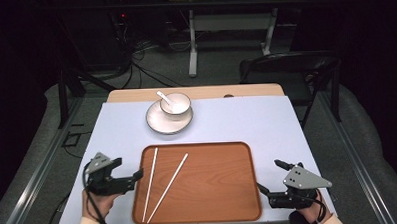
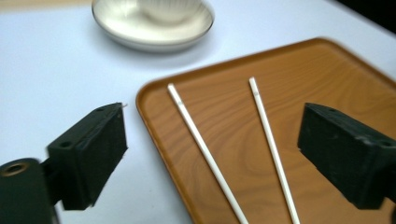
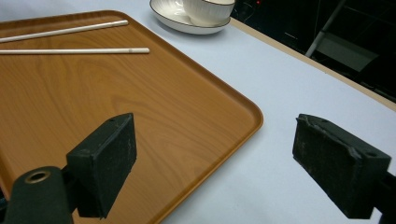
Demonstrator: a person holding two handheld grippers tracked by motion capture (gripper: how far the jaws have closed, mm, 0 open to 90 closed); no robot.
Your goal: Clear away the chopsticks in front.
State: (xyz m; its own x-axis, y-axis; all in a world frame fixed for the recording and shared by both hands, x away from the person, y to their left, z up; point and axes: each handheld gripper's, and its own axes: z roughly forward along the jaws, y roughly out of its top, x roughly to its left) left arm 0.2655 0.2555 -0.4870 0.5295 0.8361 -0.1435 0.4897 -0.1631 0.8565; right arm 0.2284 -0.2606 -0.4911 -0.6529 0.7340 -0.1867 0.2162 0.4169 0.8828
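Two white chopsticks lie loose on the left half of a brown wooden tray, fanning apart toward the far side. My left gripper hovers just off the tray's left rim, open, with nothing between its pads; in the left gripper view the chopsticks lie ahead on the tray. My right gripper stands open by the tray's right front corner, holding nothing.
Beyond the tray a white bowl with a spoon sits on a white plate. The table is covered in pale lavender. A dark chair stands behind the table's right corner, with cables on the floor.
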